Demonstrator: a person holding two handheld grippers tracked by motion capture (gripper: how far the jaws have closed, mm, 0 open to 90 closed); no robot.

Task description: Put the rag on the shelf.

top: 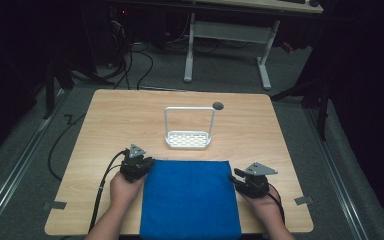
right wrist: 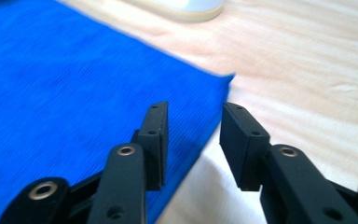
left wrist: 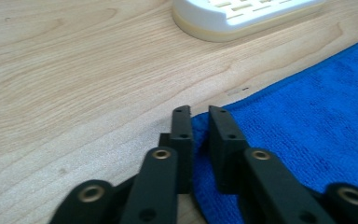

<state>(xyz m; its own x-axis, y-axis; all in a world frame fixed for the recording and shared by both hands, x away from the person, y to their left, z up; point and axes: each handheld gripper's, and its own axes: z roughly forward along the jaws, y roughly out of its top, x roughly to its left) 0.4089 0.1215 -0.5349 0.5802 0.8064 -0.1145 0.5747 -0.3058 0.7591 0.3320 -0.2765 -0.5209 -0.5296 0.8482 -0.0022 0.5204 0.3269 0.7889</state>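
Fuzzy blue cloth (top: pixel 190 197): left gripper (left wrist: pixel 200 112) pinches its corner, right gripper (right wrist: pixel 193 112) gapes.

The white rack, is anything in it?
Empty. The rack shows its bare slotted tray under the tall handle, standing alone behind the blue towel.

The left tool (top: pixel 141 164) and the right tool (top: pixel 242 179) are black, boxy mechanisms, each topped by a grey three-cornered plate with small dark holes. A black cable trails from each back toward the person. In the gripper views each tool ends in two flat, rectangular black jaws with small screw holes, carried on black link arms with brass-coloured rivets at the pivots. The person's forearms are bare, with no sleeves.
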